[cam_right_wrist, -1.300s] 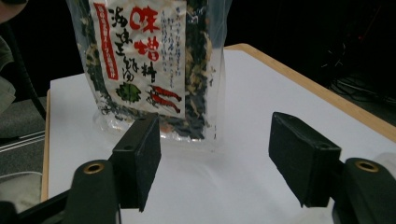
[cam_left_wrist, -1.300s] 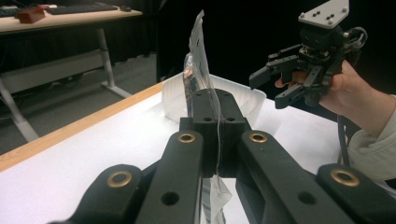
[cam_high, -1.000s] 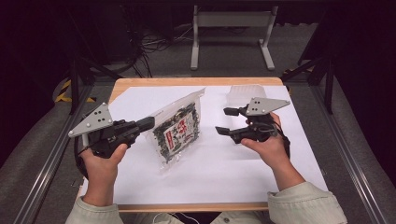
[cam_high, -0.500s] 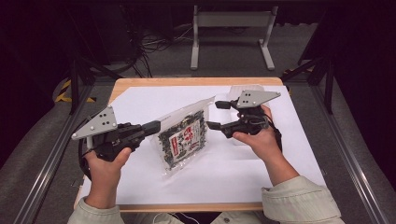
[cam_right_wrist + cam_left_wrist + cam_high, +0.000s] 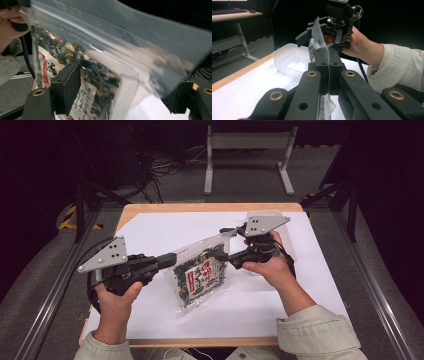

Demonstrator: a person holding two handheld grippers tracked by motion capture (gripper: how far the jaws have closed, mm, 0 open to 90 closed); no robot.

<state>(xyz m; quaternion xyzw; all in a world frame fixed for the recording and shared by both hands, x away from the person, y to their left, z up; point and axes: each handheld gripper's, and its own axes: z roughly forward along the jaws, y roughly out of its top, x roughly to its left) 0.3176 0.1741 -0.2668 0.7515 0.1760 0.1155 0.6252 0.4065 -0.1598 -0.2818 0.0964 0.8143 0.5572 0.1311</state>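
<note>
The left gripper [image 5: 167, 260] is clamped on the snack bag's [image 5: 200, 275] edge; the right gripper [image 5: 223, 245], jaws just spreading, straddles its top.

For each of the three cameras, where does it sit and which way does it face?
High view: above the person's side, facing forward and down on the table; both forearms show.
Left gripper view: on the left gripper, looking along its jaws shut on the clear bag.
Right gripper view: on the right gripper, facing the bag between its open jaws.
All three share the bag.
</note>
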